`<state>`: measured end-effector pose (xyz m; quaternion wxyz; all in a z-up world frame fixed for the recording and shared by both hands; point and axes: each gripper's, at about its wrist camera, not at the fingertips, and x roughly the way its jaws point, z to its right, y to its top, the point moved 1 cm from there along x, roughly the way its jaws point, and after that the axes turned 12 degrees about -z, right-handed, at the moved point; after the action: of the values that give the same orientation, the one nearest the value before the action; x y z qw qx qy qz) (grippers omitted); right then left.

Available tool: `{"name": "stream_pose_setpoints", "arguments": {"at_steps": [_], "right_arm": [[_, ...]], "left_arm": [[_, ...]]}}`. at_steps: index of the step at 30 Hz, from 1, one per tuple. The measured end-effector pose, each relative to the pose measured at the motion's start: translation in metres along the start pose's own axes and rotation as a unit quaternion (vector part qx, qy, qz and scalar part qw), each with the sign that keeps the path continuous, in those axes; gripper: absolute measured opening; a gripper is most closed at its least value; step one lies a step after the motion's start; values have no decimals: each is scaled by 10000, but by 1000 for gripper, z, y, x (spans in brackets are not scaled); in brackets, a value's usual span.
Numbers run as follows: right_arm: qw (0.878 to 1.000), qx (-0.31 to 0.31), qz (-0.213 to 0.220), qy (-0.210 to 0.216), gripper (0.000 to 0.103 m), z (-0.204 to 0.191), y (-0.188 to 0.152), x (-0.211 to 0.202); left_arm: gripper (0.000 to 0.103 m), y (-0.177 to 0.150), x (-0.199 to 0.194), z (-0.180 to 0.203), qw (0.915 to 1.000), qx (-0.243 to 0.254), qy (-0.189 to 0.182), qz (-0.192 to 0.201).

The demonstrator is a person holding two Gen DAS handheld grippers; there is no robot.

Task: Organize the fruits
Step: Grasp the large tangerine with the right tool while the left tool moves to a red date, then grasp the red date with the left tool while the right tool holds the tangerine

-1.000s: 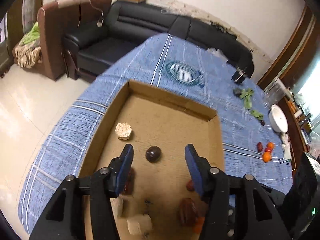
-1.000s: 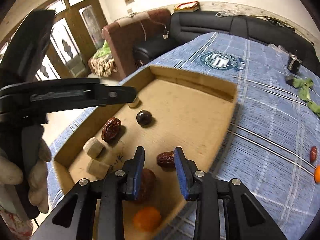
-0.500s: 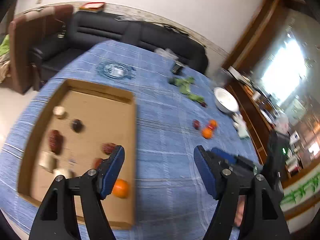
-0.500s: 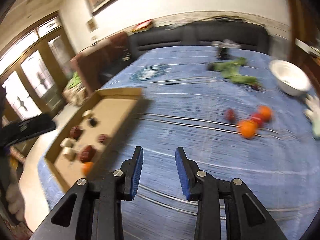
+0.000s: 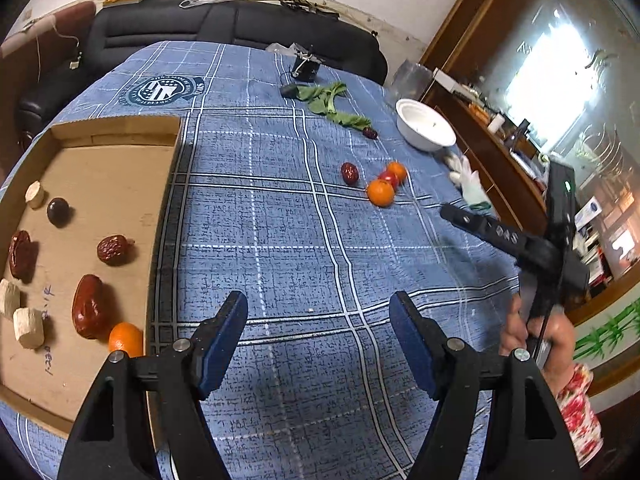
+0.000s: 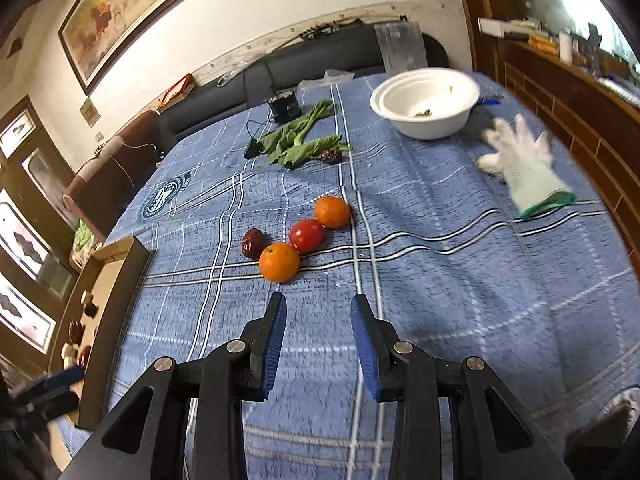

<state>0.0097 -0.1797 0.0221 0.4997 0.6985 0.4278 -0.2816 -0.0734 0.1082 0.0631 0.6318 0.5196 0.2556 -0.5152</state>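
A cardboard box on the blue tablecloth holds dates and an orange. Near the table's middle, two oranges, a tomato and a date cluster together. My left gripper gapes wide and empty; my right gripper is spread too, holding nothing. The tablecloth's crest lettering is unreadable.

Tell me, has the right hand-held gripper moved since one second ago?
Yes. The right hand-held gripper left the cardboard tray, now at its left, and points toward the nearest orange.
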Motion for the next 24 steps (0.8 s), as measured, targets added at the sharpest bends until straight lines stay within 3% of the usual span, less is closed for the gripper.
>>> {"name": "stream_pose_setpoints", "arguments": {"at_steps": [5,13,17,24], "right_arm": [[9995,-131,-259,108,36,-19,19,40],[9964,-592,-348,-494,40,-50,39,84],[9952,-717,-334,-571,38,-56,39,92],[9984,-503,-259,-81,37,-43,18,68]], "left_arm": [[72,4,7,-2,9999,2,104,-48],[72,6,15,-11,9996,-73,243,-131],[72,6,14,-14,9995,-126,268,-103],[72,11,15,-16,9992,-208,314,-123]]}}
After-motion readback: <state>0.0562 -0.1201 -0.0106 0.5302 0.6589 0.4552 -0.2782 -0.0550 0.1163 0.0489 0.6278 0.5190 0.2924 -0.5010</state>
